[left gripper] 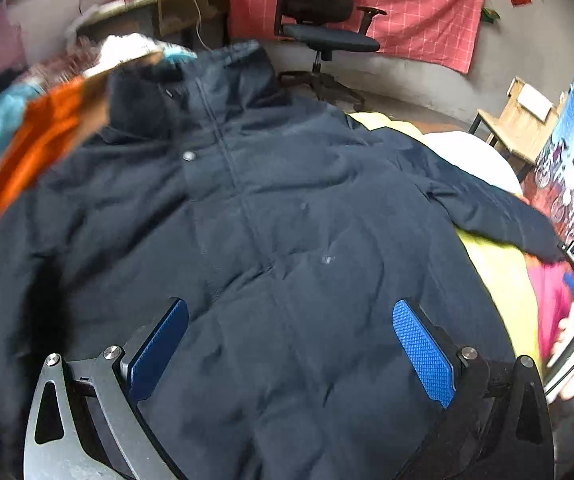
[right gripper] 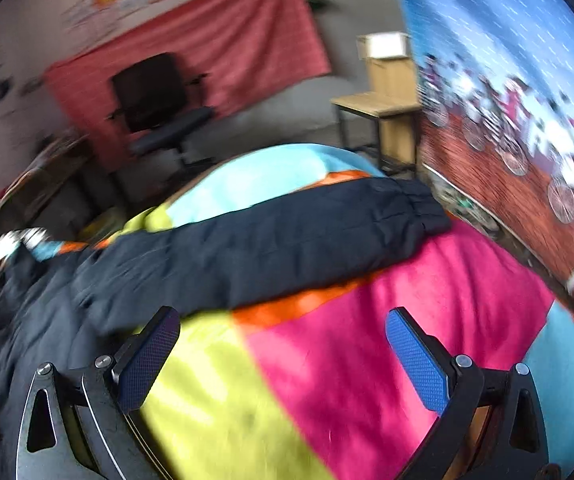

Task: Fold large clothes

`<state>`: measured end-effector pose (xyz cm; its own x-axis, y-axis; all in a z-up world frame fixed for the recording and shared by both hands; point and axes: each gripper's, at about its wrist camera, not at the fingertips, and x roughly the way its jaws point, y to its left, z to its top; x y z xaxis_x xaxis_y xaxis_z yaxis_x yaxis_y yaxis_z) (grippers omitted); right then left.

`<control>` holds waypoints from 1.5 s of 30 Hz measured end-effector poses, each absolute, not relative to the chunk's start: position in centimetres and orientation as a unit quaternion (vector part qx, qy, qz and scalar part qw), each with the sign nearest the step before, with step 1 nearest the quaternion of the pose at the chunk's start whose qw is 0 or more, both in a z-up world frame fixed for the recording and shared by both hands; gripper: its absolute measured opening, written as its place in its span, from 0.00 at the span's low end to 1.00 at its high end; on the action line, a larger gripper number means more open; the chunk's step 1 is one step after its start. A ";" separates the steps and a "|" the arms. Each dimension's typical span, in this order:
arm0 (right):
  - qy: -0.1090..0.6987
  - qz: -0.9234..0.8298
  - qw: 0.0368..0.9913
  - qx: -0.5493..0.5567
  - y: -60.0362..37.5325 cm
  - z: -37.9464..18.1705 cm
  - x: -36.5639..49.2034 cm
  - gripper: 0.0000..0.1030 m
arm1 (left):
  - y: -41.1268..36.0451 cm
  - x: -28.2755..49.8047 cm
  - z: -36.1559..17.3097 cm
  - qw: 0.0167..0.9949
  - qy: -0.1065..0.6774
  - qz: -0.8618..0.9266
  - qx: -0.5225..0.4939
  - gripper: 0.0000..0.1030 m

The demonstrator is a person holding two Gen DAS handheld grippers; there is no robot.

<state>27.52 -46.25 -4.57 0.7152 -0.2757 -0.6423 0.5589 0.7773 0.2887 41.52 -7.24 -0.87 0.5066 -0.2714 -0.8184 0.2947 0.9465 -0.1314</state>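
Left wrist view: left gripper [left gripper: 289, 344] above jacket [left gripper: 247, 220], jaws wide apart, holding nothing.
Right gripper [right gripper: 283, 356]: jaws wide, holding nothing, over blanket [right gripper: 327, 360] beside jacket.
Jacket: spread flat on blanket, sleeve [right gripper: 287, 240] stretched out.
Room: office chair [left gripper: 323, 24] beyond jacket's collar.

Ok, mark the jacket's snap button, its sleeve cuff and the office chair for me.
snap button [left gripper: 188, 155], left wrist view, its centre.
sleeve cuff [right gripper: 427, 204], right wrist view, the gathered end.
office chair [left gripper: 329, 38], left wrist view, the seat.

Lived-in room, office chair [left gripper: 323, 20], red cloth on wall [left gripper: 419, 4], wooden chair [right gripper: 387, 96], bright blanket [right gripper: 367, 340] was spread
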 end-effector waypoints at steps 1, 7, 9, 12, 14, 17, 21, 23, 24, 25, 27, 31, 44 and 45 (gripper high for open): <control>0.291 -0.243 0.889 0.255 -46.9 -5.2 28.3 1.00 | -7.4 42.5 -1.3 0.867 0.469 -0.169 0.002 0.98; 0.260 -0.302 0.868 0.295 -50.2 -7.9 31.3 1.00 | -11.5 47.2 -2.9 0.877 0.431 -0.211 -0.004 0.98; 0.249 -0.320 0.861 0.308 -51.4 -8.5 31.3 1.00 | -13.6 48.4 -3.3 0.879 0.417 -0.230 -0.004 0.98; 0.221 -0.325 0.845 0.363 -53.6 -9.7 30.7 1.00 | -16.3 49.8 -4.0 0.881 0.400 -0.253 -0.011 0.98; 0.223 -0.320 0.837 0.384 -55.0 -10.4 31.1 0.98 | -17.8 50.6 -4.7 0.882 0.396 -0.256 -0.010 0.98; 0.227 -0.309 0.838 0.389 -56.0 -10.7 31.8 0.82 | -19.4 51.5 -6.3 0.879 0.404 -0.252 0.004 0.98; 0.237 -0.300 0.838 0.390 -56.6 -11.1 32.4 0.52 | -20.7 51.8 -8.4 0.884 0.404 -0.230 0.045 0.98; 0.233 -0.304 0.842 0.379 -56.3 -10.7 32.5 0.36 | -21.0 51.6 -8.9 0.887 0.400 -0.221 0.066 0.98; 0.229 -0.307 0.846 0.371 -55.9 -10.4 32.4 0.32 | -21.2 51.5 -9.2 0.888 0.399 -0.217 0.077 0.98; 0.223 -0.307 0.852 0.360 -55.5 -9.9 32.5 0.27 | -21.3 51.6 -9.6 0.888 0.399 -0.213 0.086 0.98; 0.203 -0.301 0.871 0.332 -54.6 -8.6 32.5 0.19 | -21.8 51.8 -10.5 0.888 0.398 -0.212 0.092 0.98; 0.162 -0.273 0.904 0.287 -52.6 -5.7 32.5 0.12 | -21.7 51.9 -10.5 0.885 0.400 -0.227 0.078 0.98; 0.081 -0.097 0.985 0.119 -38.9 5.3 33.0 0.11 | -6.3 45.3 -4.3 0.909 0.379 -0.174 0.004 0.98; 0.079 -0.078 0.988 0.105 -37.0 5.8 33.4 0.11 | -5.1 44.7 -3.9 0.912 0.376 -0.166 -0.002 0.98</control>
<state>33.35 -36.98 5.84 0.9752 -0.1379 -0.1733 0.1713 0.9657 0.1953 44.70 -5.15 -3.86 0.6621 -0.3039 -0.6850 0.3005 0.9450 -0.1289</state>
